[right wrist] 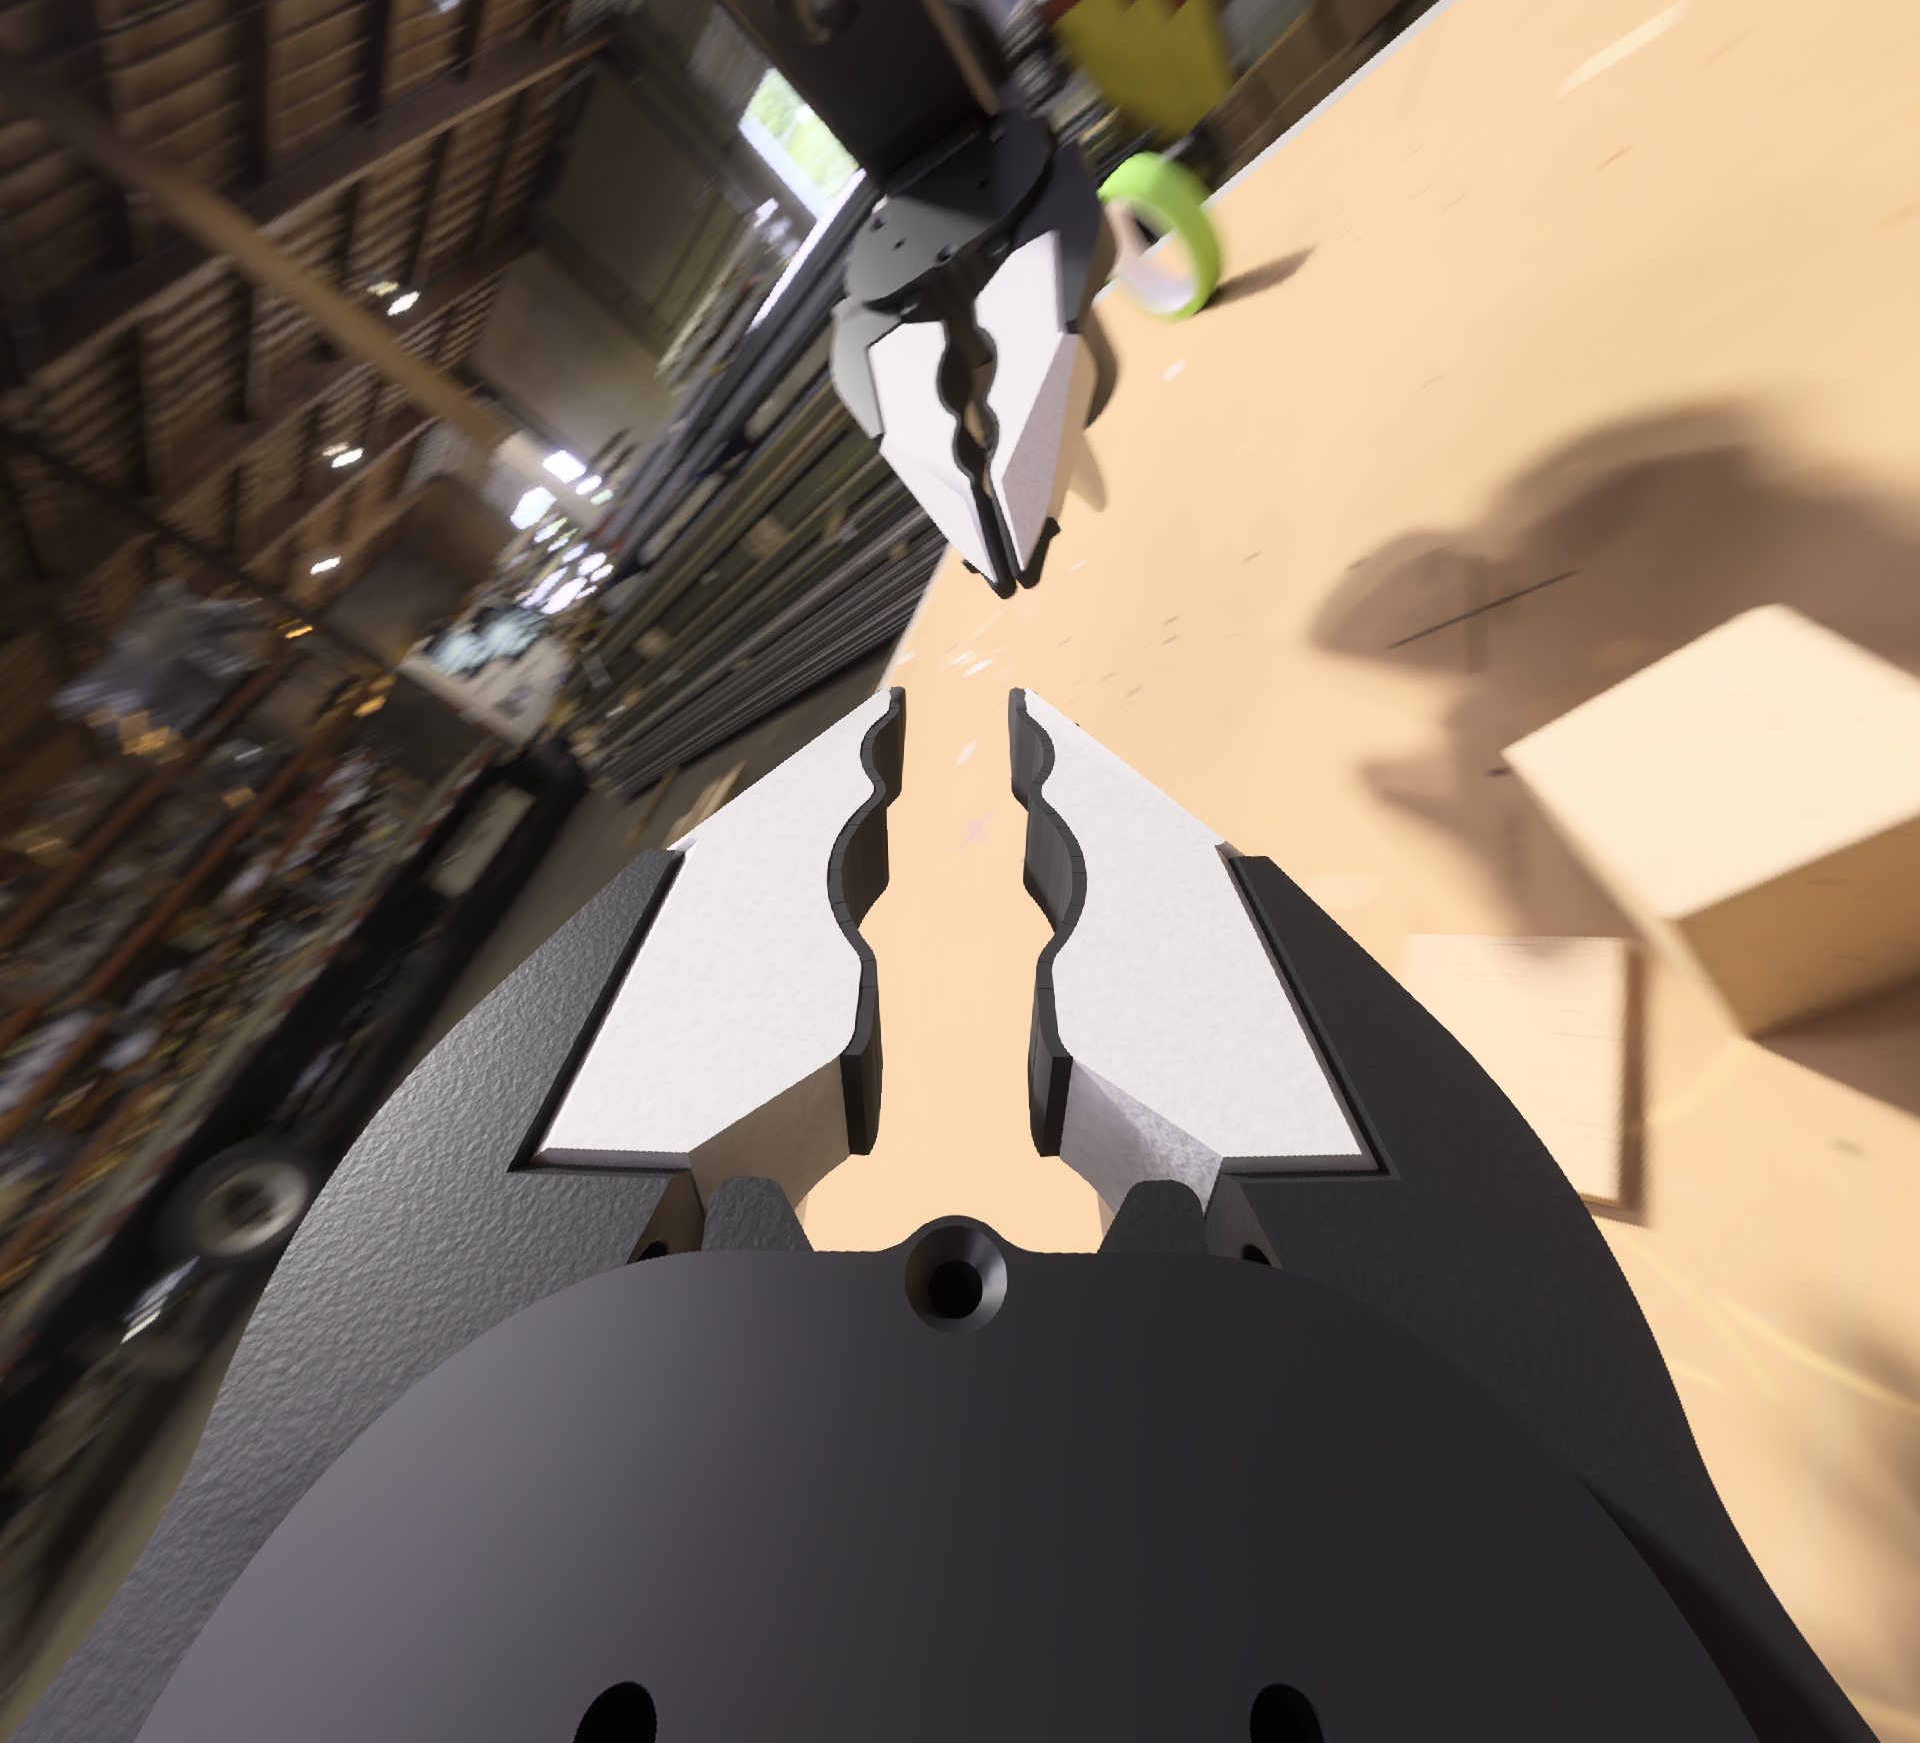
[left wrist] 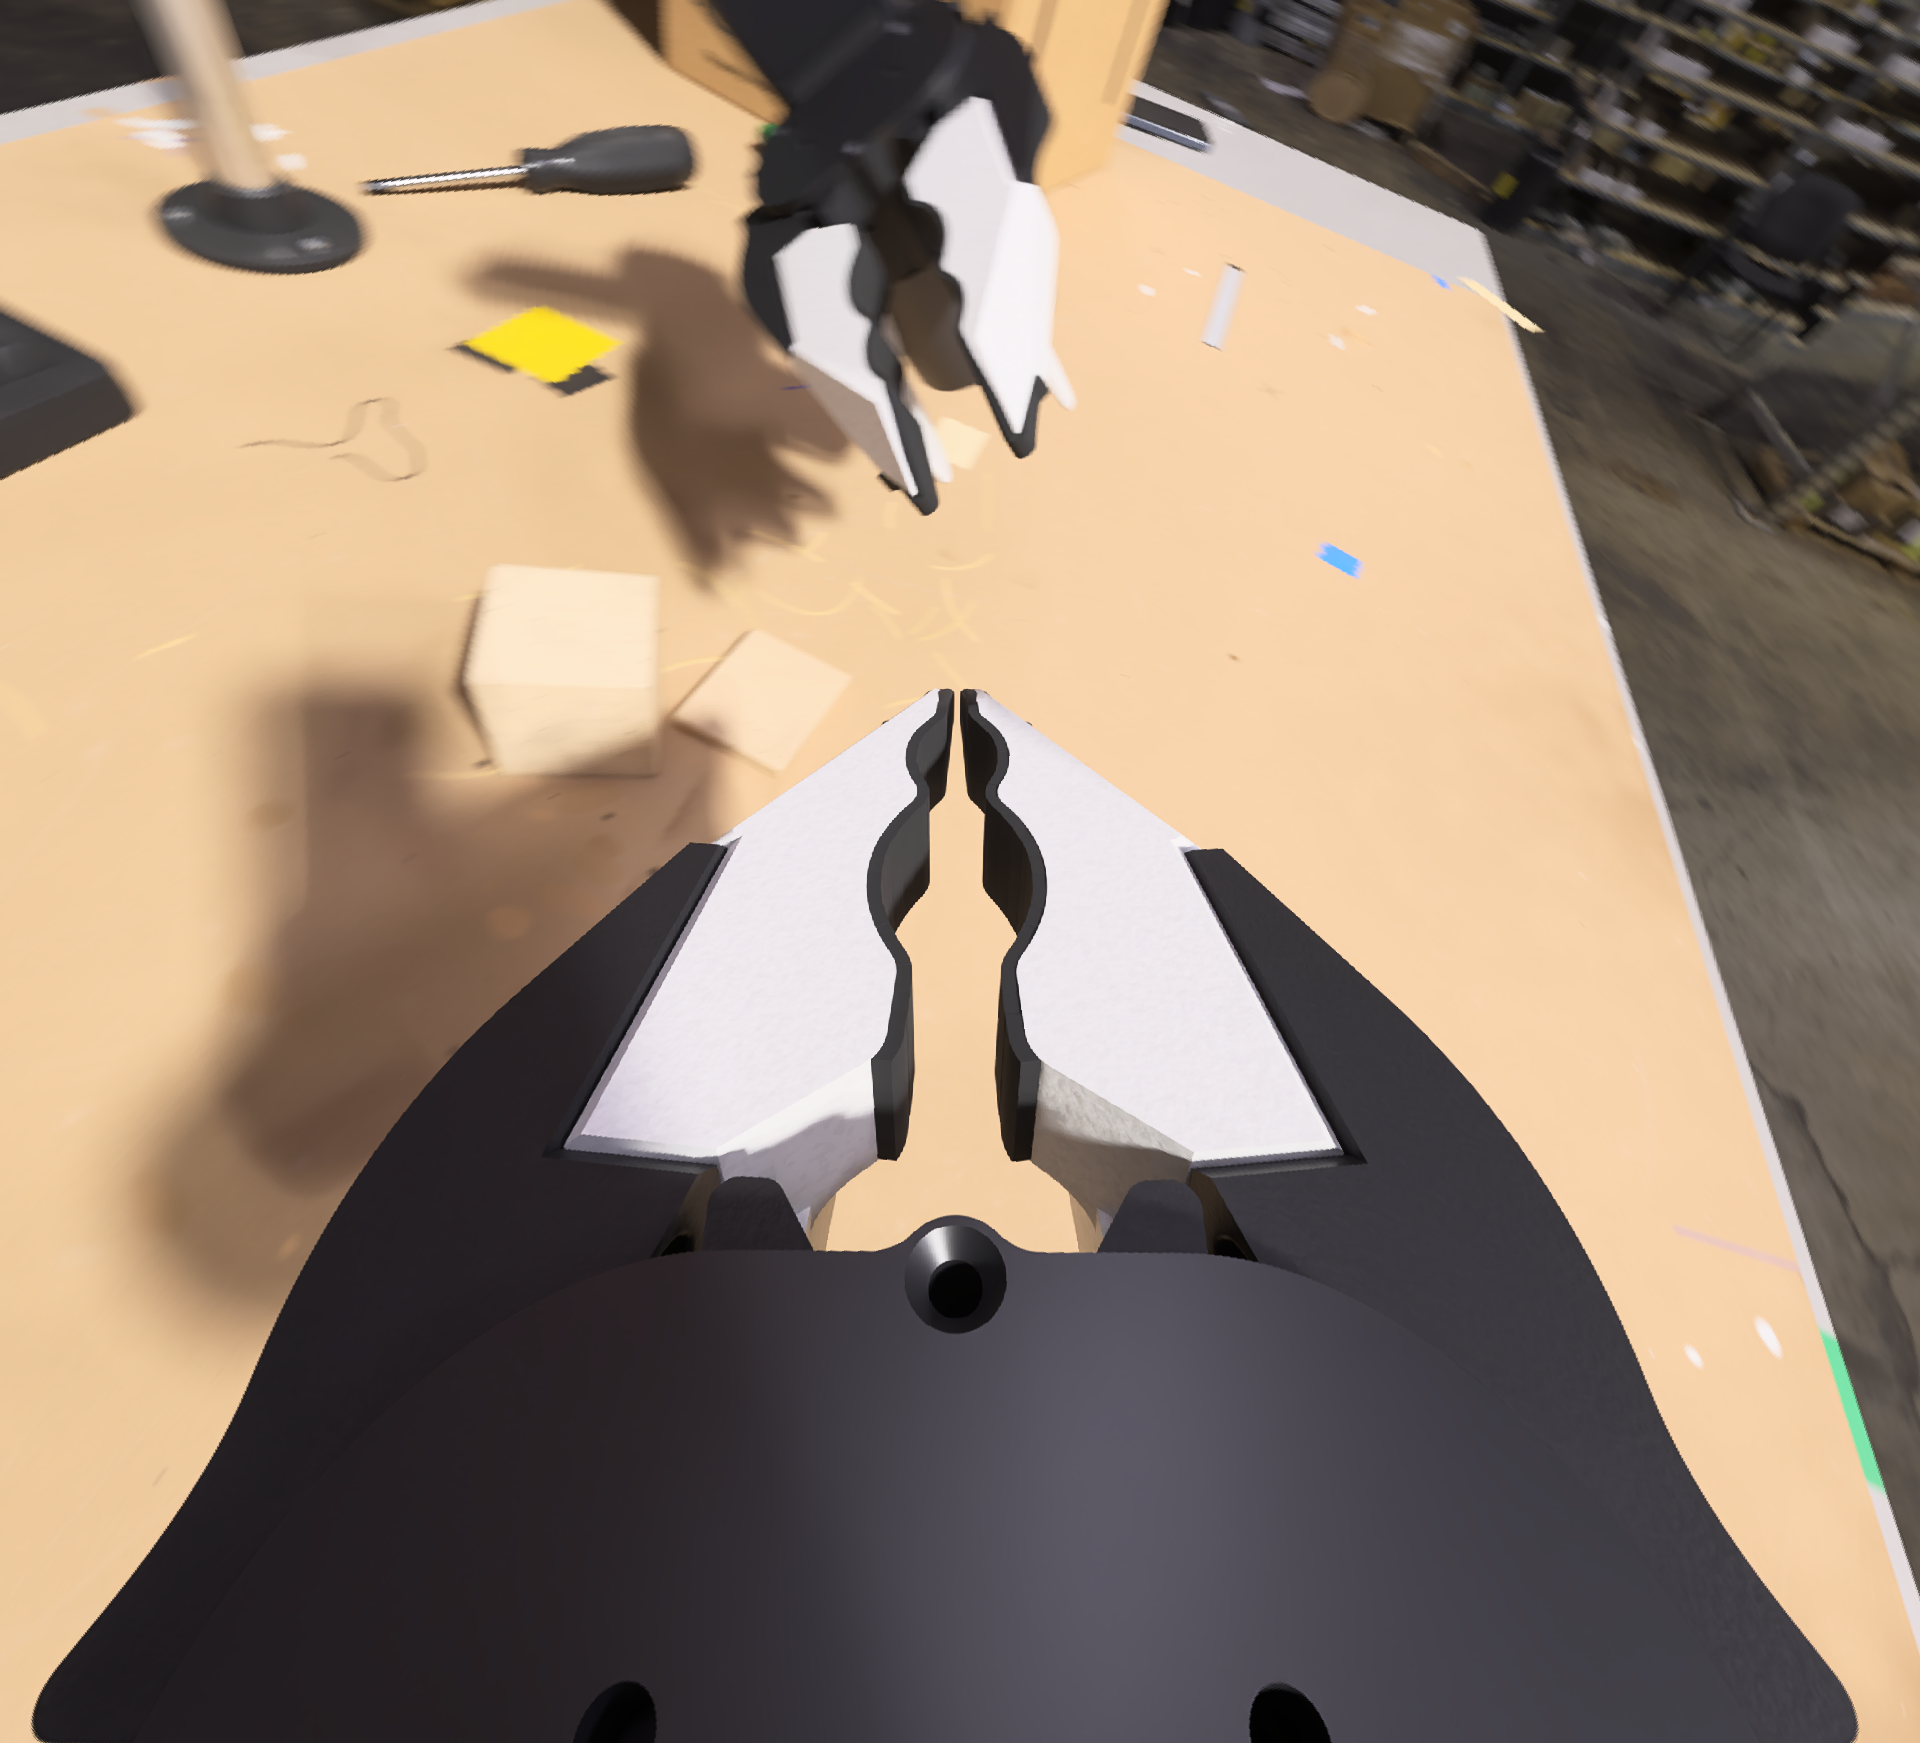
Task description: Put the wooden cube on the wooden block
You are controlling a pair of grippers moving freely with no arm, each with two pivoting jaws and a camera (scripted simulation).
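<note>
**Both grippers empty, cube and block still apart on the table**

Your left gripper has its fingers nearly together, tips almost touching, nothing between them. Your right gripper has its fingers parted with a clear gap, also holding nothing.

The wooden cube sits on the table, left of your left gripper's tips. The wooden block, thin and flat, lies just beside the cube on its right; touching or not, can't tell. In the right wrist view the cube and the flat block sit off to your right, well clear of the fingers.

Farther back: a screwdriver, a yellow square, and a green tape roll near the table edge.
</note>
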